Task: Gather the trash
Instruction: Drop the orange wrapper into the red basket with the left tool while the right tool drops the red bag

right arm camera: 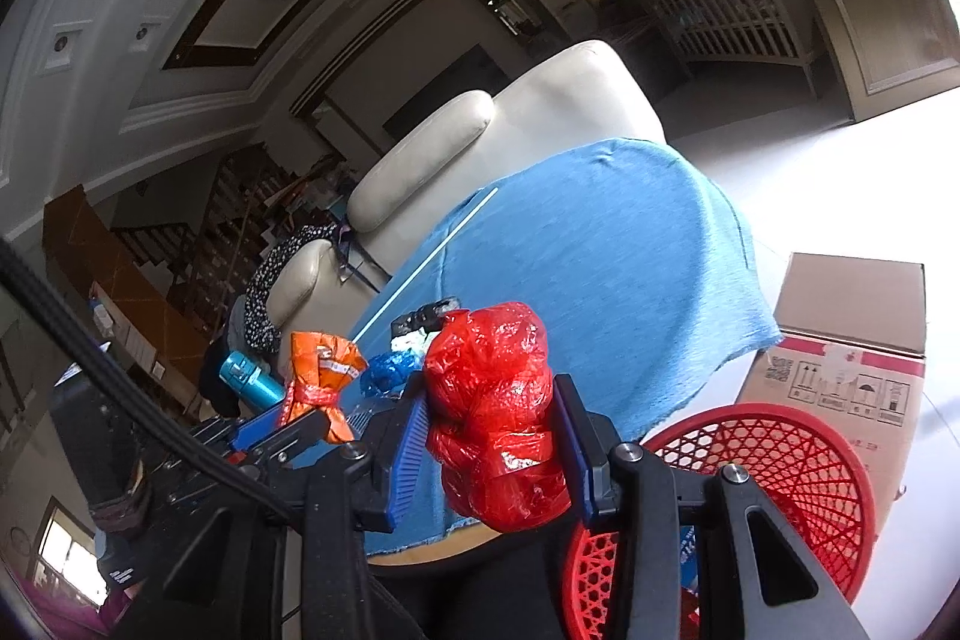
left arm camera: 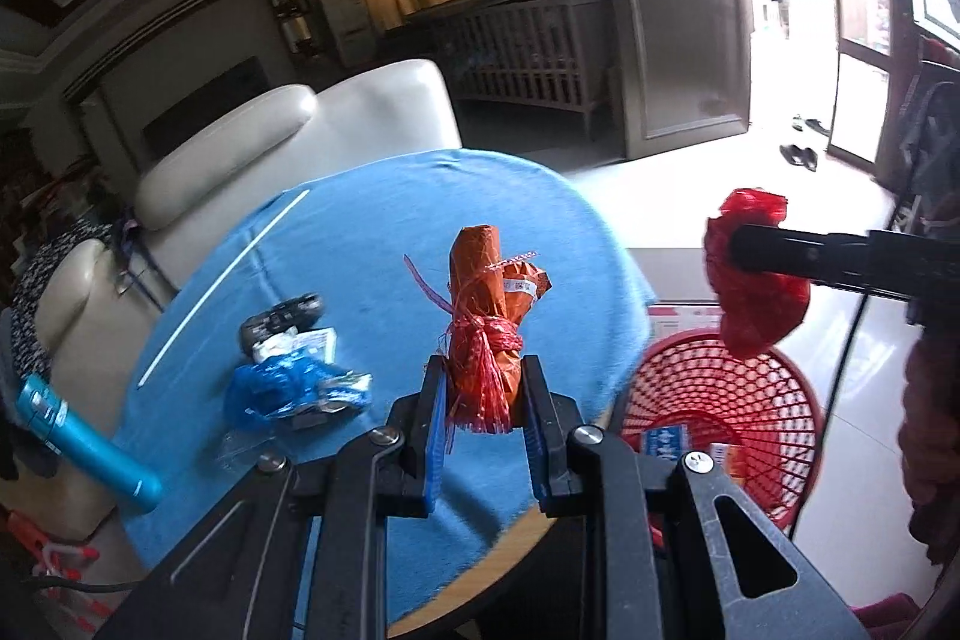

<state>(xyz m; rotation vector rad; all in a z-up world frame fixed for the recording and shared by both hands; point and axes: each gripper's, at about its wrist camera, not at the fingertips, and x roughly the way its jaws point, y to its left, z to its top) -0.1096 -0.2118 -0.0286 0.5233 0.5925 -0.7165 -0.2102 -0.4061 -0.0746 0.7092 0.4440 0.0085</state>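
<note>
My left gripper [left arm camera: 483,388] is shut on an orange wrapper bundle [left arm camera: 486,304] tied with red netting, held above the blue-clothed table [left arm camera: 360,244]. It also shows in the right wrist view [right arm camera: 318,376]. My right gripper [right arm camera: 492,430] is shut on a crumpled red plastic bag [right arm camera: 492,400], held above the red mesh basket [right arm camera: 780,460]. In the left wrist view the red bag [left arm camera: 756,304] hangs over the basket [left arm camera: 720,400], which stands on the floor by the table's right edge with some packets inside. A crumpled blue bag [left arm camera: 288,388] lies on the table.
A black remote [left arm camera: 282,319] and a white stick [left arm camera: 222,289] lie on the cloth. A blue bottle [left arm camera: 78,436] sits at the left edge. A cream sofa [left arm camera: 252,142] stands behind the table. A cardboard box [right arm camera: 852,340] stands beyond the basket.
</note>
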